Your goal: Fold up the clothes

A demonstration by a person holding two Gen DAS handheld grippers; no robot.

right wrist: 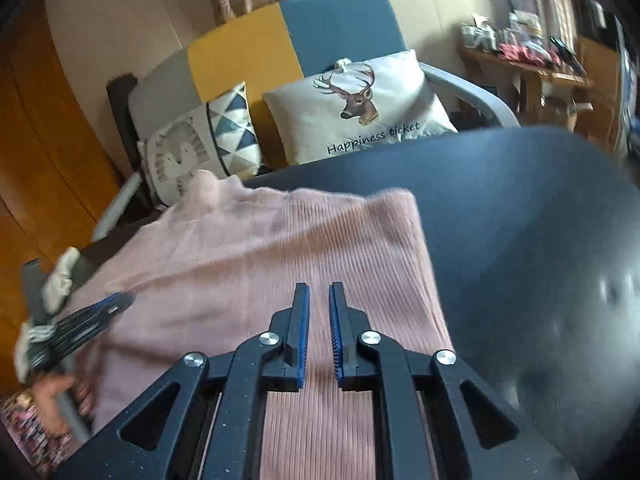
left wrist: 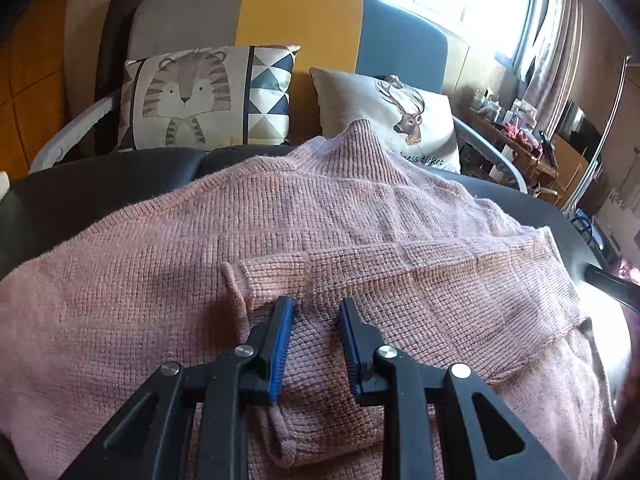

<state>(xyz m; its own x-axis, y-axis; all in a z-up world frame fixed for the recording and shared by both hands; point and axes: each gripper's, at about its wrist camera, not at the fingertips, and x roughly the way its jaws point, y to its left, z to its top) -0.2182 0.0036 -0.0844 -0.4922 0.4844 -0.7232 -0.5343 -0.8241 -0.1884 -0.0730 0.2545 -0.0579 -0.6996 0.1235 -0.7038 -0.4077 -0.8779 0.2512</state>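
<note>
Sweater: a pink knitted sweater [left wrist: 320,220] lies spread on a dark table [right wrist: 520,220], its collar pointing toward the sofa; a sleeve is folded across the body.
Left gripper: the left gripper [left wrist: 316,308] is down on the folded sleeve with its blue-padded jaws partly apart. A ridge of knit lies between them; whether the pads press it cannot be told.
Right gripper: the right gripper [right wrist: 319,292] hovers over the sweater's right part, jaws a narrow gap apart with nothing between them.
Left wrist view only: the sleeve cuff [left wrist: 236,280] and the knit texture are sharp here; the tiger cushion [left wrist: 208,96] shows in full.
Right wrist view only: the picture is blurred; it shows the person's hand [right wrist: 60,400] on the left gripper's handle, and the bare tabletop to the right.
Behind: a grey, yellow and blue sofa [left wrist: 300,20] with a deer cushion [right wrist: 360,108].
</note>
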